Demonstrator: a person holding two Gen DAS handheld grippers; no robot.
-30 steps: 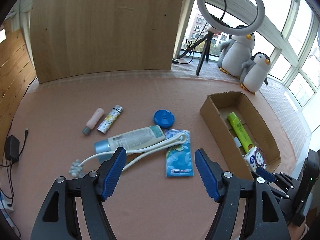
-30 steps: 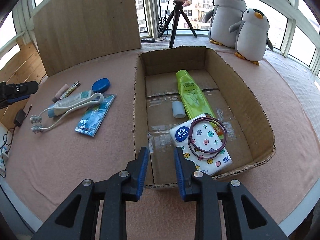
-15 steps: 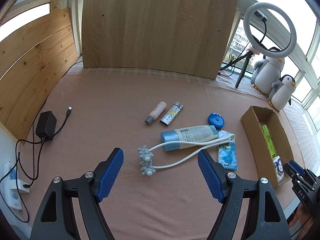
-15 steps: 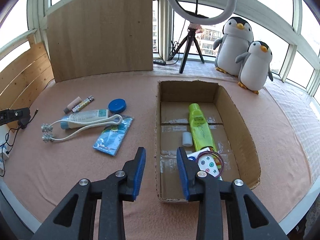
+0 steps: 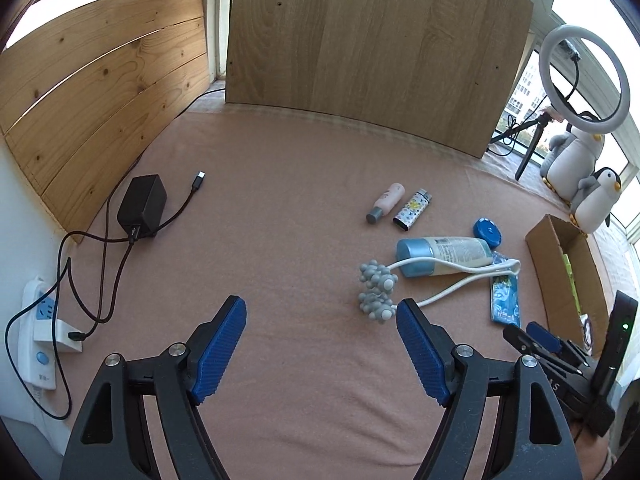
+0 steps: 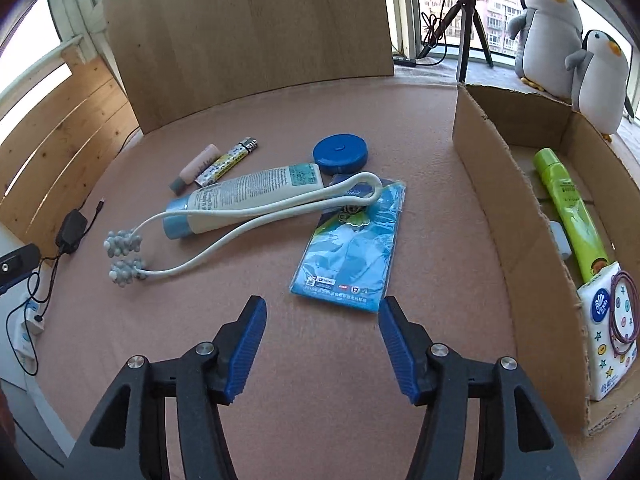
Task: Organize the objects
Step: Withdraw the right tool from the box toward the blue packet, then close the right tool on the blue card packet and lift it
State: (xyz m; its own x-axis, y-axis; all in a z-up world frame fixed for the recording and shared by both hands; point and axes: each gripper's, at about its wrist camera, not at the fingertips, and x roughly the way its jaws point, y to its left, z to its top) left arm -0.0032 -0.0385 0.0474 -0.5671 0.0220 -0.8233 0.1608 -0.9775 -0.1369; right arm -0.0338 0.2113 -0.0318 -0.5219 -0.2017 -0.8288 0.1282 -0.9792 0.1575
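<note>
Left gripper (image 5: 320, 336) low over pink table (image 5: 280, 208), fingers spread wide, empty, massager (image 5: 378, 292) by its right tip, right gripper (image 6: 322, 336) spread, empty, near blue packet (image 6: 352, 248), cardboard box (image 6: 500, 184) at right

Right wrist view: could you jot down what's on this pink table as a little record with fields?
surface: pink cloth-covered table
container: open brown cardboard box, at right
in box: green bottle, star-print tissue pack with a purple hair tie lying on it
loose items: white tube with blue cap, white two-armed roller massager, blue foil packet, round blue case, patterned lighter, small pink tube
right gripper: open, empty
</note>
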